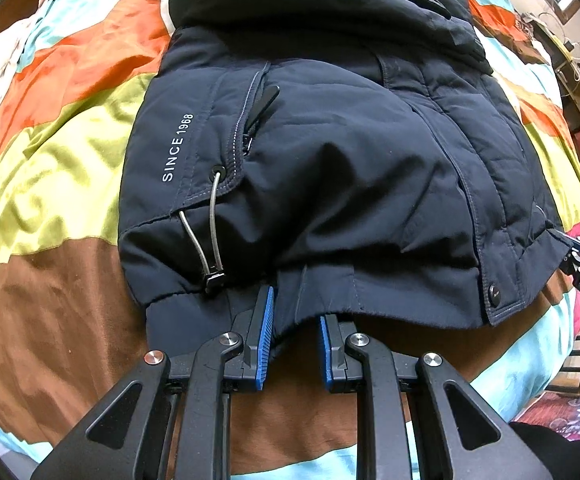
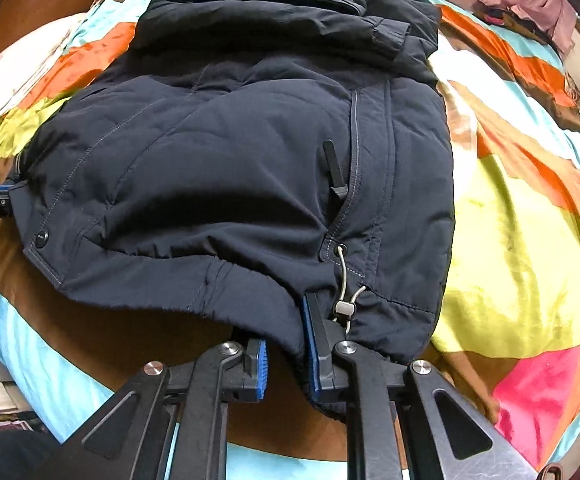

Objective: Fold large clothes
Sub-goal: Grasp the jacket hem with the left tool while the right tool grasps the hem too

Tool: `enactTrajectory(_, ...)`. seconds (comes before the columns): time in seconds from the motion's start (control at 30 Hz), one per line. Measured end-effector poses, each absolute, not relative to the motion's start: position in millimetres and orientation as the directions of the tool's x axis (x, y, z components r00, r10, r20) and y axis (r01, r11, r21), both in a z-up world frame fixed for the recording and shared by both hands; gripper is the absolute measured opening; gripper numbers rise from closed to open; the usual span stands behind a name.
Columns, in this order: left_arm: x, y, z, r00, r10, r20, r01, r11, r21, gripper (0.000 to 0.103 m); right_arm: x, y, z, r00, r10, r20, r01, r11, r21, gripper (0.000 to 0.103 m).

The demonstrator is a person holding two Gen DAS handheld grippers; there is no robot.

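across a bed quilt (image 1: 49, 184) patched in orange, lime, brown and pale blue, we see the navy padded jacket (image 1: 330, 152) lying with its sleeves folded in and its hem toward us. our left gripper (image 1: 296, 334) reaches in low and level at the hem, blue pads (image 1: 263, 340) spread, with a fold of hem fabric lying between them, not pinched. our right gripper (image 2: 285, 346) comes in the same way at the opposite hem corner, beside the toggled drawcord (image 2: 344, 292), jaws likewise apart with the hem edge between them.
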State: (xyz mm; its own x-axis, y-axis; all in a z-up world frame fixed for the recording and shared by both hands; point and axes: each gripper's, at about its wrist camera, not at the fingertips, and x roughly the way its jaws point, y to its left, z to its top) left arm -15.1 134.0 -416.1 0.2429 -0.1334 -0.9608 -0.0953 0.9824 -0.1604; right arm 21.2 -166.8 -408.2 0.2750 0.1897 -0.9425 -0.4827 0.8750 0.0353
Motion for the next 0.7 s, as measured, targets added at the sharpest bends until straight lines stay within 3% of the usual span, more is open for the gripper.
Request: enactTrajectory(0.7, -3, 139, -398, 0.234, -0.106, -0.967, -0.176, 0.973, -0.149, 0.017, 39, -178, -399, 0.216, 0.282, -0.935, -0.501, 0.854, 0.142, 0.014)
